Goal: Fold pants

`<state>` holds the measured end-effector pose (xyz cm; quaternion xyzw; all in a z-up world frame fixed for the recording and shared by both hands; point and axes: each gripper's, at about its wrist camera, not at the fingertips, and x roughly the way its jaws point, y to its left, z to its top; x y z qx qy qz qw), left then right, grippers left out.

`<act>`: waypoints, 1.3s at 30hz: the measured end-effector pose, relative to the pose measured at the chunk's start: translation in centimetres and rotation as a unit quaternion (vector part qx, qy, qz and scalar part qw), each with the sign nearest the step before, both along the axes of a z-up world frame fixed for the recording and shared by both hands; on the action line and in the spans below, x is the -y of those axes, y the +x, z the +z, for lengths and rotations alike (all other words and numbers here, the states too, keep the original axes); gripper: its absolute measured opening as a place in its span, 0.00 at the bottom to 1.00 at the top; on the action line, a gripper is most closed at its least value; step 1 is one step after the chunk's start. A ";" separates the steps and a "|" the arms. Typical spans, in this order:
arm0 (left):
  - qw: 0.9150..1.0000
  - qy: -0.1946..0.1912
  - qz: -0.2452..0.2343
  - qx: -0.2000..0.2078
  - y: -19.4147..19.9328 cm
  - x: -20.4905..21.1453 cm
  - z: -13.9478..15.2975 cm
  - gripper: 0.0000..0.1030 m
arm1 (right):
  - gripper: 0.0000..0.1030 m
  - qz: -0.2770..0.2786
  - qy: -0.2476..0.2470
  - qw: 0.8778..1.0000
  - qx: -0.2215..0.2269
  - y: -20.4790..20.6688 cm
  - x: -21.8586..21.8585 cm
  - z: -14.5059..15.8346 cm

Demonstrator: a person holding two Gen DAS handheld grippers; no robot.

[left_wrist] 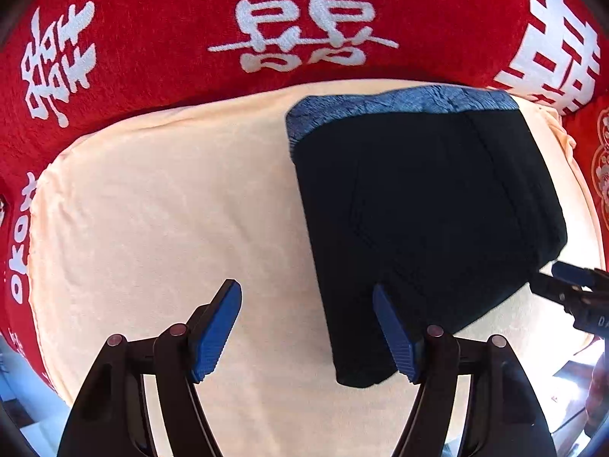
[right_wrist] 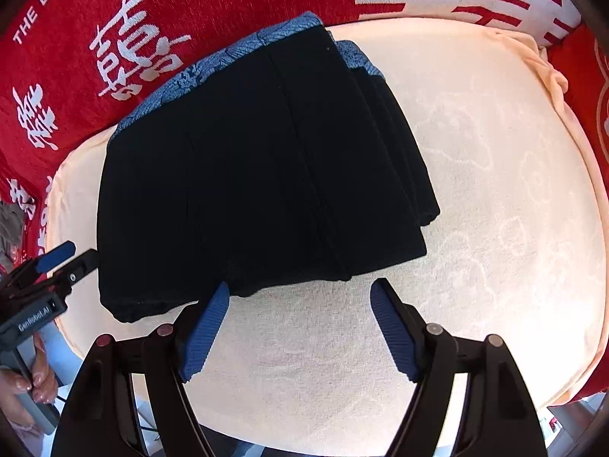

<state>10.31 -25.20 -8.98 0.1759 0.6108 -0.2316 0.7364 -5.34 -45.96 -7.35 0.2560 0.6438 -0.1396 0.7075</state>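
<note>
The folded black pants, blue patterned waistband at the far end, lie on a cream towel over a red blanket. Left claw spread, its right finger over the pants' near edge. Right claw spread, empty, just before the pants.

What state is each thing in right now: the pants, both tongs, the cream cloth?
Pants: folded into a compact stack, lying flat on the cream cloth, blue patterned waistband at the far edge.
Left tongs: open, nothing gripped; one pad over the pants' near edge.
Right tongs: open, empty, just off the pants' near edge.
Cream cloth: spread flat over the red blanket.
</note>
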 end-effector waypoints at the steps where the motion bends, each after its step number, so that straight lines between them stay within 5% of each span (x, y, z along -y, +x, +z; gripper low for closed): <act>1: 1.000 0.001 0.006 0.004 0.4 -0.1 0.1 0.70 | 0.77 0.000 0.005 1.000 0.000 0.1 0.2 0.0; 6: 0.999 0.007 0.046 0.010 3.5 -0.1 0.4 0.71 | 0.76 0.014 0.017 0.999 0.029 1.6 1.7 1.9; 9: 0.997 -0.005 0.078 0.009 6.0 0.3 0.2 0.71 | 0.61 0.034 0.019 0.998 0.048 3.6 2.8 2.5; 15: 0.996 0.025 0.082 0.005 8.8 2.7 -4.0 0.71 | 0.59 0.061 0.040 0.996 0.044 6.6 4.3 0.6; 16: 0.996 0.034 0.081 0.004 9.0 2.8 -4.6 0.78 | 0.59 0.063 0.042 0.996 0.043 6.5 4.5 0.4; 17: 0.996 0.045 0.080 0.015 9.0 2.8 -4.9 0.87 | 0.59 0.064 0.044 0.996 0.044 6.6 4.6 0.0; 22: 0.996 0.052 0.058 0.038 8.7 2.7 -4.2 0.89 | 0.59 0.060 0.062 0.994 0.063 5.9 5.2 -0.3; 29: 0.998 0.016 0.059 0.007 7.5 1.5 -1.3 0.89 | 0.59 0.039 0.073 0.994 0.069 4.3 5.9 0.8; 39: 0.998 -0.009 0.046 -0.030 5.1 1.7 -1.5 0.89 | 0.59 0.006 0.085 0.994 0.066 2.1 6.8 0.7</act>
